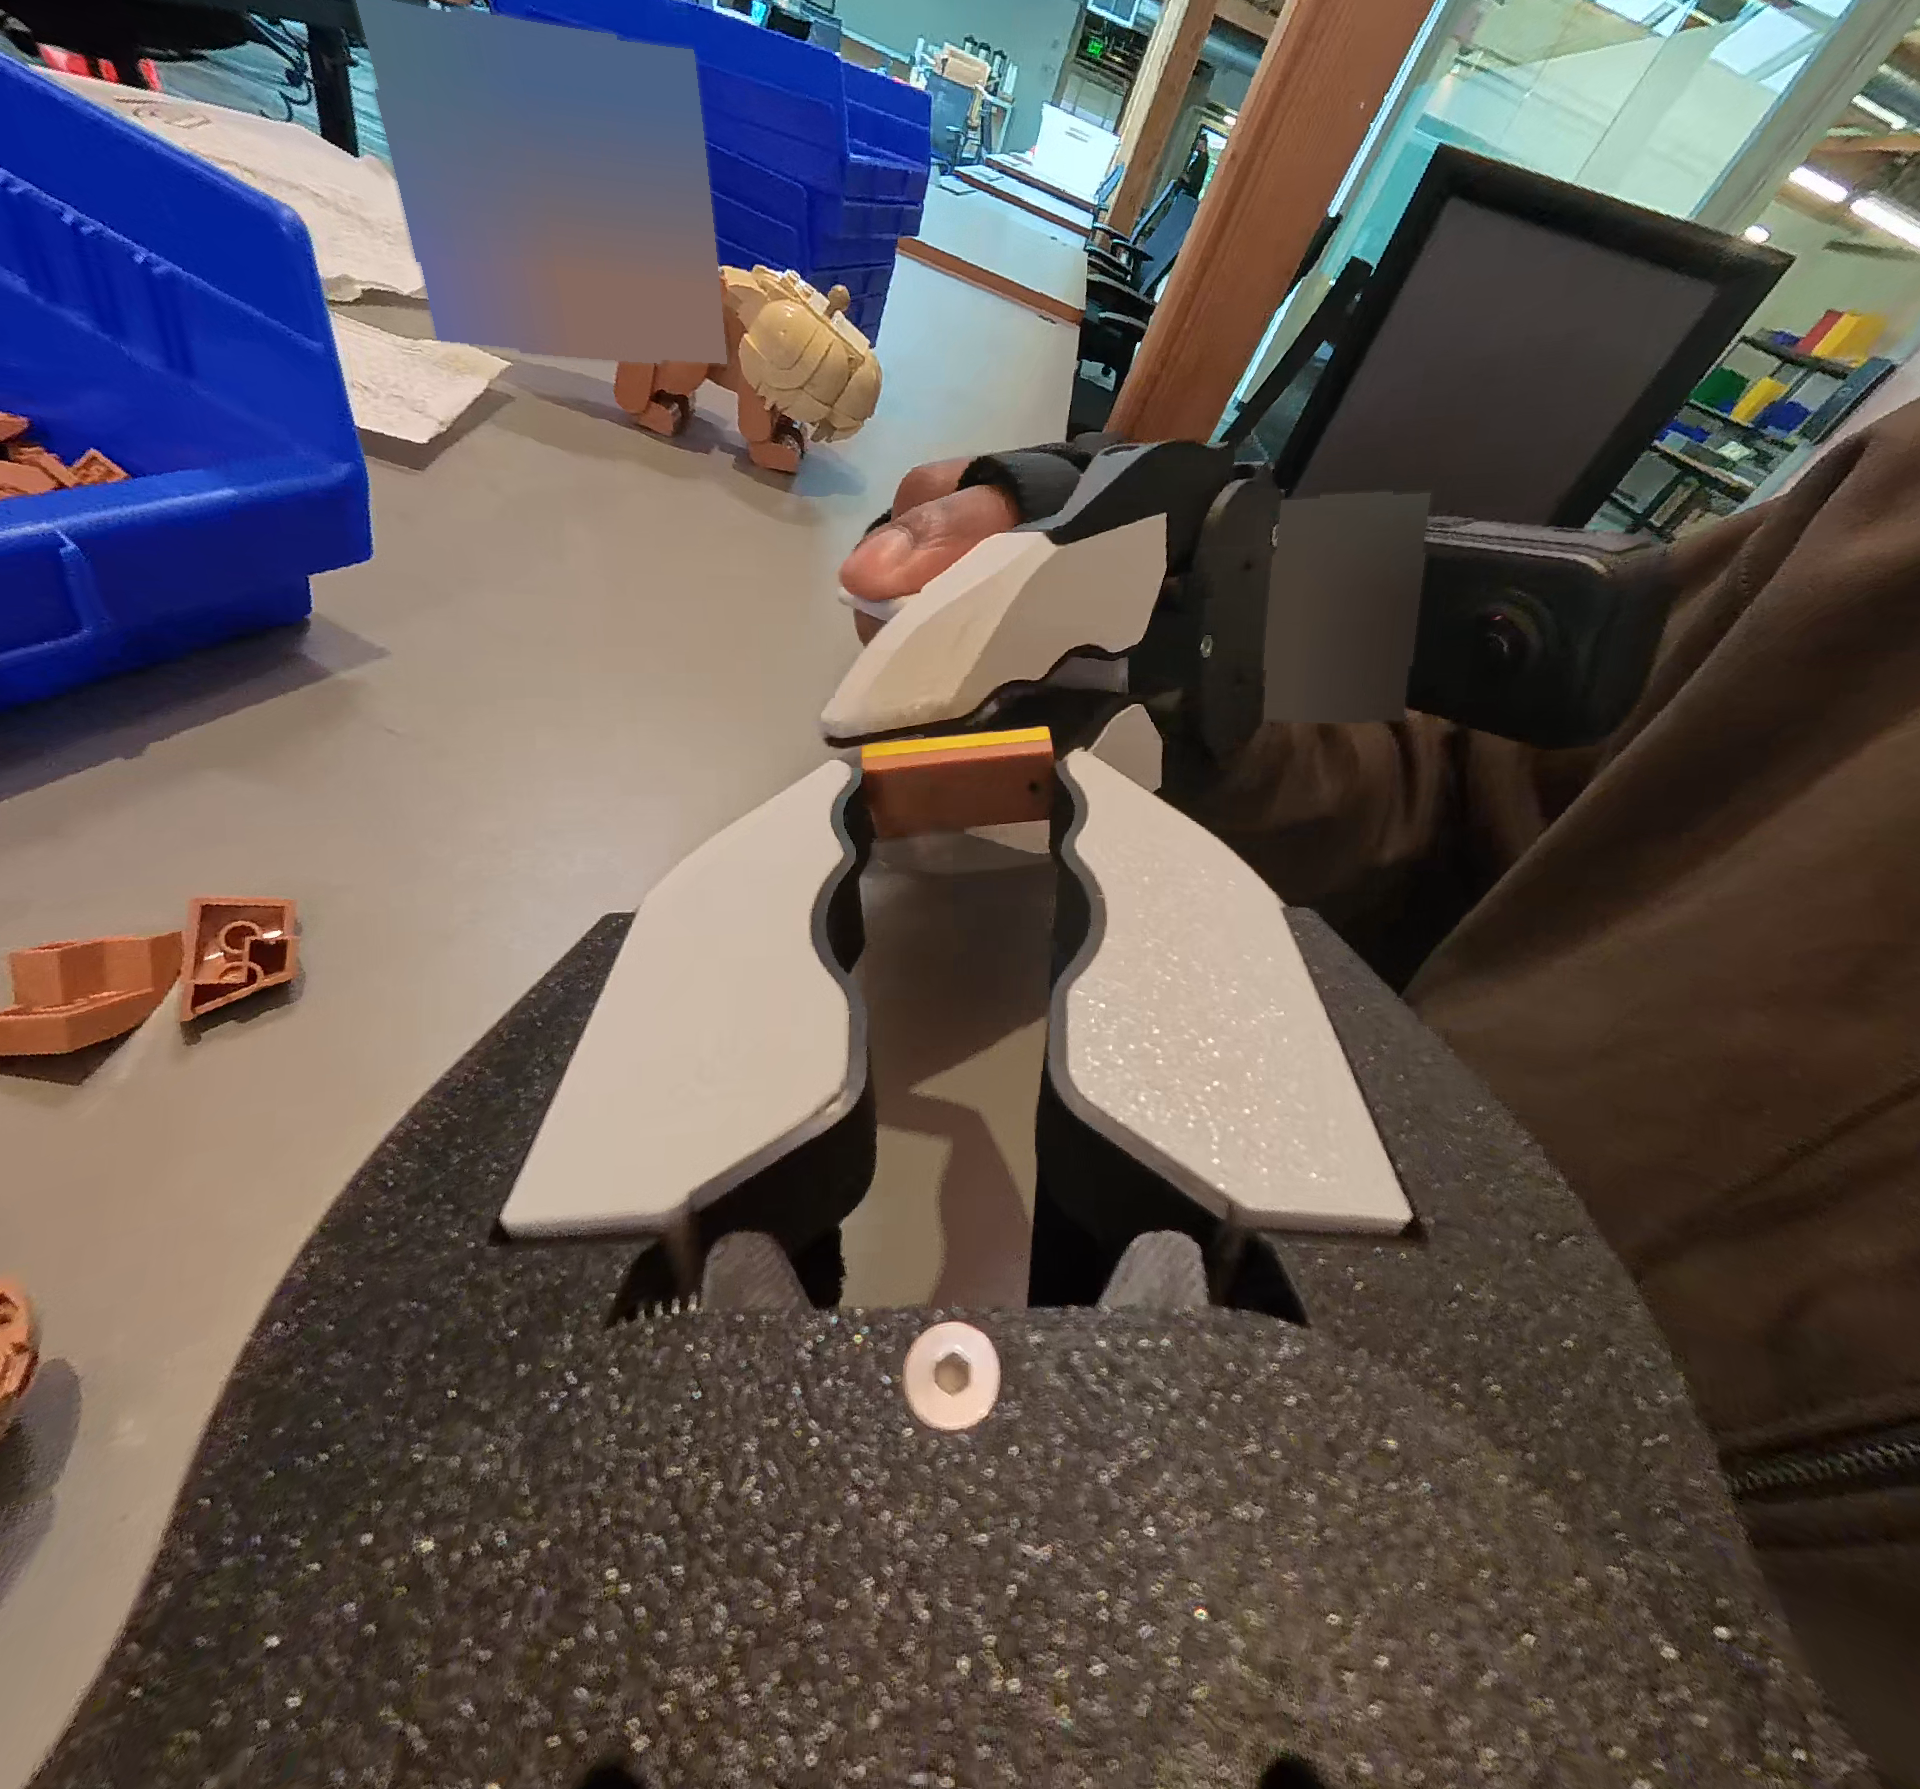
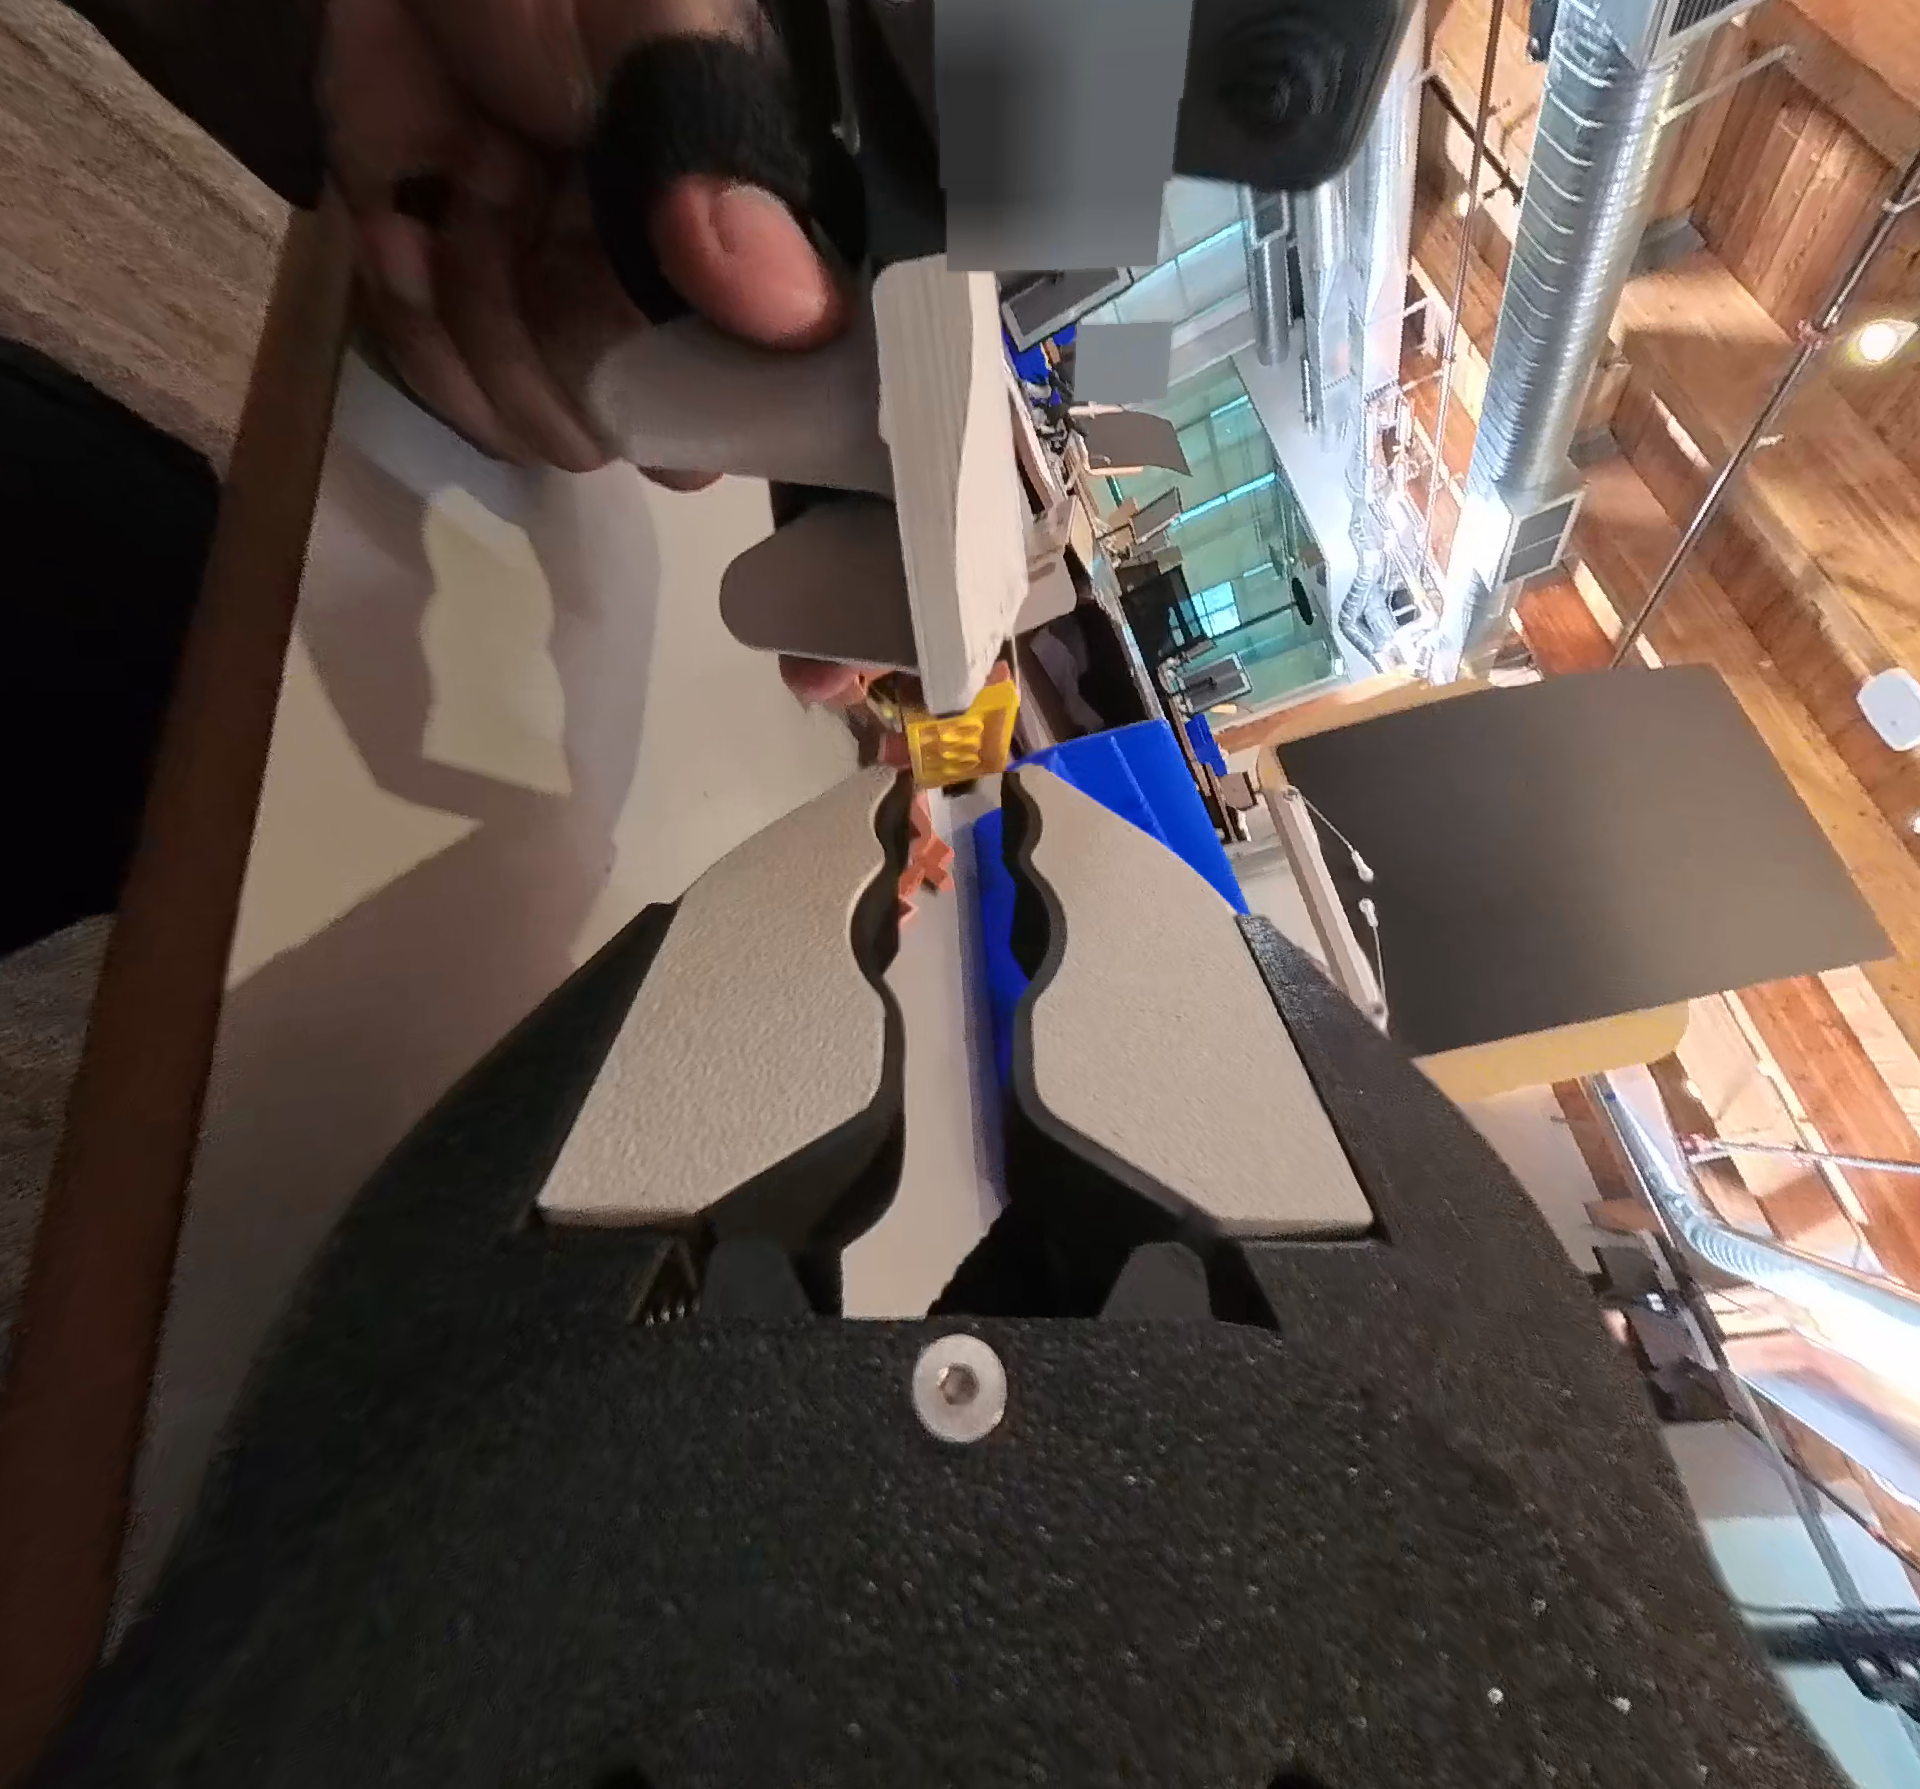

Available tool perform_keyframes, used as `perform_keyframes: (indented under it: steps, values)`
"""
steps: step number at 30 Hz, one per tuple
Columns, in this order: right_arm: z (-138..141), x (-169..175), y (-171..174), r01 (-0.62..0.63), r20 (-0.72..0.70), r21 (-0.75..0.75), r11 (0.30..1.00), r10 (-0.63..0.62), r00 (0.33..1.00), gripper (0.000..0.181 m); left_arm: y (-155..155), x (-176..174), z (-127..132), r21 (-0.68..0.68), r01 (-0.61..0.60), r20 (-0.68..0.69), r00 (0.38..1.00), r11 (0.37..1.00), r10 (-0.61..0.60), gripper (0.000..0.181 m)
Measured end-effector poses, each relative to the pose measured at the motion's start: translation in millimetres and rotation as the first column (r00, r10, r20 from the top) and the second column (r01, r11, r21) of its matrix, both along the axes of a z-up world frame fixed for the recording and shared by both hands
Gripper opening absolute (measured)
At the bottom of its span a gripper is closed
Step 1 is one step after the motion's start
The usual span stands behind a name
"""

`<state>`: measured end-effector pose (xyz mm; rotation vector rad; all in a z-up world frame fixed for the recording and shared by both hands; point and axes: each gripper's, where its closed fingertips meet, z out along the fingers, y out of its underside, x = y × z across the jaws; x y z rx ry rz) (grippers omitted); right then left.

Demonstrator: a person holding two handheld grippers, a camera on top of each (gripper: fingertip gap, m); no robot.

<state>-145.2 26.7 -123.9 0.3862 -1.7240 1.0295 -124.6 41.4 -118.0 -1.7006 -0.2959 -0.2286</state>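
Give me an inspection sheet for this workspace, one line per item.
Surface: grey table, mostly bare.
Job's things: brown brick with a yellow plate on top, held off the table.
Clutter: loose brown pieces at left; blue bin holding more; tan toy animal; paper sheets.
Grippers: left gripper jaws shut on the brick; right gripper tips meet the plate from the right, and its own view shows the jaws closed to a narrow gap at the yellow plate.
Cables: nothing seen.
Surroundings: dark monitor, wooden post, more blue bins, open office.
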Motion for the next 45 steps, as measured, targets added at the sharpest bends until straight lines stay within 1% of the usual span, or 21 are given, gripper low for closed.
perform_keyframes:
  steps: [5,15,18,25,32,45]
  values:
    - [-5,-5,0,0.043,-0.025,0.038,0.998,-0.042,0.999,0.02,1,-2,-3,-0.024,-0.024,-0.026,0.999,0.999,0.023,0.033]
    - [-5,-7,-1,0.061,-0.058,0.052,0.997,-0.058,0.997,0.02,2,-3,-4,-0.035,-0.033,-0.039,0.999,0.999,0.031,0.033]
    - [-2,-8,-1,0.067,-0.074,0.038,0.997,-0.064,0.995,0.025,3,-2,-7,-0.056,-0.033,-0.05,0.998,0.998,0.03,0.033]
    - [-7,-9,-3,0.079,-0.091,0.074,0.994,-0.072,0.993,0.018,4,-2,-10,-0.078,-0.041,-0.069,0.997,0.996,0.036,0.033]
    - [-9,-13,-2,0.113,-0.1,0.104,0.988,-0.102,0.99,0.017,5,-5,-12,-0.099,-0.063,-0.104,0.993,0.993,0.052,0.033]
    - [-8,-12,-1,0.099,-0.084,0.1,0.99,-0.09,0.992,0.017,4,-3,-10,-0.087,-0.048,-0.103,0.994,0.995,0.039,0.033]
